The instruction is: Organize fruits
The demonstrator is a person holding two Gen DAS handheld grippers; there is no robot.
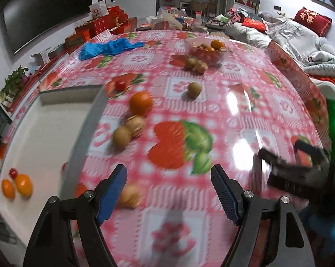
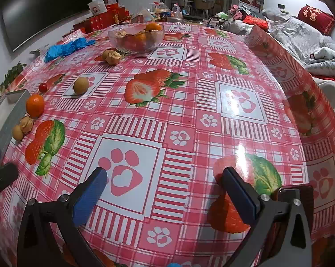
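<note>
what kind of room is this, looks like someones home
Most likely a lived-in living room at home. A sofa heaped with blankets carries a red cushion, a big dark TV screen hangs on the wall, and the strawberry-print tablecloth holds a glass bowl of fruit.

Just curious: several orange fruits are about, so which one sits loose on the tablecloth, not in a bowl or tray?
The single orange beside the tray's grey wall. The others lie inside the white tray or the glass bowl.
</note>
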